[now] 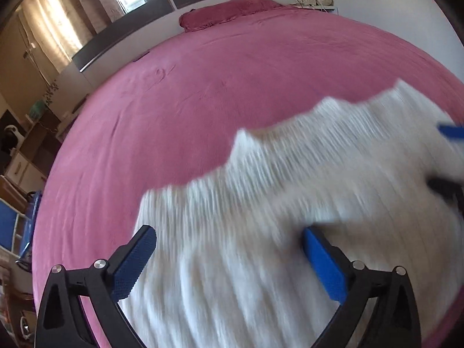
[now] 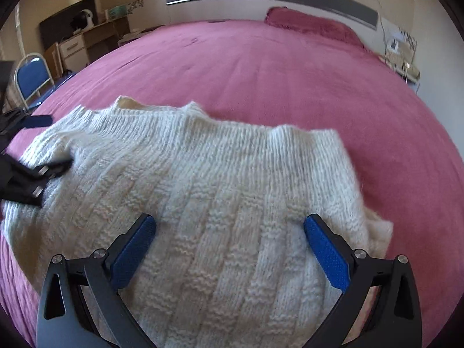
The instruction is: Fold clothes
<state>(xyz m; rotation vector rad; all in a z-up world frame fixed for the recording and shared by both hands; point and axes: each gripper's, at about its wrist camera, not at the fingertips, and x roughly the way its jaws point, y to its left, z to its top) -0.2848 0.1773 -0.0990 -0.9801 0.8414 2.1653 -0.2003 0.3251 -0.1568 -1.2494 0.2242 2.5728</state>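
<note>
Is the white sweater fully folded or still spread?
Partly folded, it seems: the white knit sweater lies flat on the pink bed, no sleeves showing, layered edge at its right. Fully folded: cannot tell.

Between my right gripper's spread fingers lies only the cream sweater, flat on the pink bedspread. From twelve to three o'clock the cover runs bare to the pink pillow at one. At nine to ten my left gripper sits over the knit, blocking that side. A blue chair stands off the bed at ten. My left gripper, fingers apart, has bare cover from ten to twelve.
</note>
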